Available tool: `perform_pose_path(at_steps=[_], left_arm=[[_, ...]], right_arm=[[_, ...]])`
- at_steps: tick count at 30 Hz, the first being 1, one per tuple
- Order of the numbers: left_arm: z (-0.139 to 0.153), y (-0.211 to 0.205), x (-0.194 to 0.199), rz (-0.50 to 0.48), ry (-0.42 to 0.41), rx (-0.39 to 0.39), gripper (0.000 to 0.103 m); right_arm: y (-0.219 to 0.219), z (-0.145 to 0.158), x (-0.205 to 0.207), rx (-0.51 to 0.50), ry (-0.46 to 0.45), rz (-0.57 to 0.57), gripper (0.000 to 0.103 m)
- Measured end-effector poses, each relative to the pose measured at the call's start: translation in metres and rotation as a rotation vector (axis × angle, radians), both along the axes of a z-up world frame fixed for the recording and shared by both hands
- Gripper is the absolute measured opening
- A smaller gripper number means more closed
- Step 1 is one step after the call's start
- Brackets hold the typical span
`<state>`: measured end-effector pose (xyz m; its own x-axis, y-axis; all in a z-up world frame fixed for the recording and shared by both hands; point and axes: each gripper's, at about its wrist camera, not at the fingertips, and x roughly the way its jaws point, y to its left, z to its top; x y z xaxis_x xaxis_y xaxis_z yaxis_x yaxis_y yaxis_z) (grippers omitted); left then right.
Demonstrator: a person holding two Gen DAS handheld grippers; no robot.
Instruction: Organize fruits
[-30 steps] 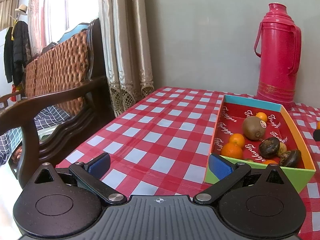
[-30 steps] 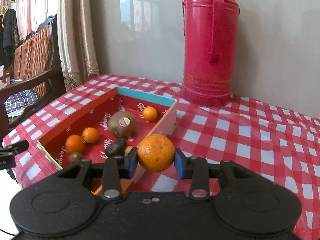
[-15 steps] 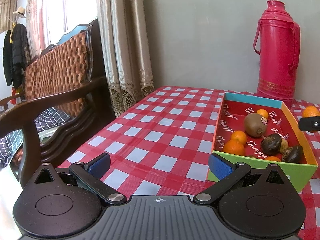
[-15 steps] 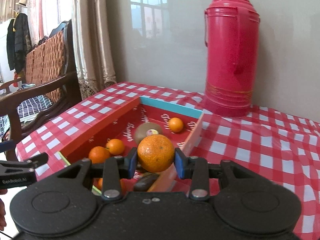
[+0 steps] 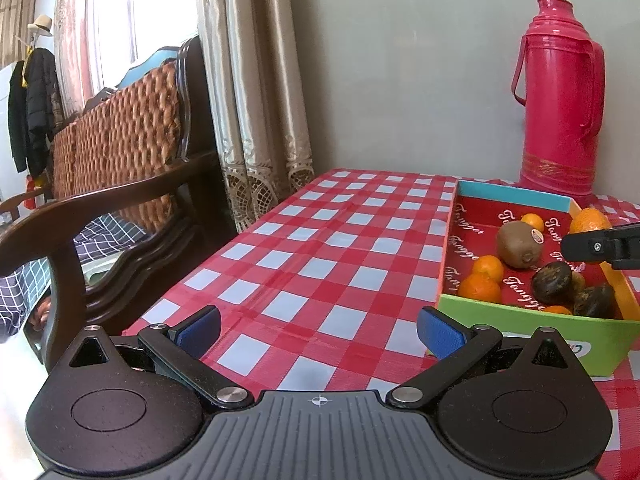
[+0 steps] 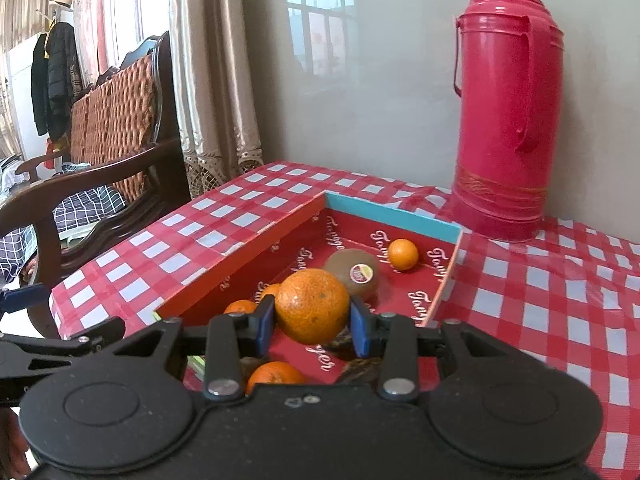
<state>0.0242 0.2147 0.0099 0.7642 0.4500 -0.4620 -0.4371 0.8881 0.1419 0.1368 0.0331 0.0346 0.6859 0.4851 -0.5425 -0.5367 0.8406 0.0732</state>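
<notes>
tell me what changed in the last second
The right gripper, shut on the orange, carried it from beside the box to above the box's inside, over the fruit there. Nothing was released. The left gripper stayed open and still; the kiwi and thermos did not move.

Glossy checked tablecloth (image 5: 320,264), shiny plastic flask (image 6: 508,120), woven chair back (image 5: 120,140), dimpled orange (image 6: 312,306)
</notes>
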Motion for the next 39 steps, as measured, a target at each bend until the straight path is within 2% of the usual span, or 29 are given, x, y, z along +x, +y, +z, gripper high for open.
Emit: perform_pose_path(at_steps=[11,13,14,15,16,19,24,29,34,39], left_arm=[[0.0,0.0,0.0,0.0,0.0,-0.004,0.103],[0.0,-0.001,0.0,-0.002,0.0,-0.002,0.103],[0.0,-0.002,0.0,-0.003,0.0,0.0,0.103],[0.001,-0.003,0.0,-0.004,0.0,-0.001,0.103],[0.001,-0.003,0.0,-0.004,-0.001,-0.001,0.103],[0.002,-0.004,-0.001,-0.004,-0.008,-0.008,0.103],[0.006,-0.008,0.0,-0.009,-0.023,-0.036,0.103],[0.008,-0.023,0.002,-0.037,-0.051,-0.046,0.103],[0.015,-0.049,-0.009,-0.085,-0.096,-0.066,0.103],[0.027,-0.085,-0.038,-0.157,-0.14,-0.095,0.103]], right_arm=[[0.011,-0.005,0.001,-0.001,0.006,0.008,0.03],[0.015,-0.011,0.003,-0.017,0.018,0.033,0.037],[0.016,-0.012,0.001,-0.024,0.001,0.023,0.054],[0.015,-0.011,-0.003,-0.025,-0.03,0.005,0.08],[0.014,-0.009,-0.006,-0.021,-0.057,-0.007,0.087],[0.001,0.004,-0.014,0.027,-0.131,-0.048,0.098],[-0.038,0.02,-0.02,0.094,-0.229,-0.149,0.097],[-0.085,0.018,-0.023,0.126,-0.224,-0.222,0.097],[-0.13,0.027,-0.065,0.143,-0.325,-0.275,0.097],[-0.17,0.037,-0.102,0.114,-0.328,-0.323,0.097]])
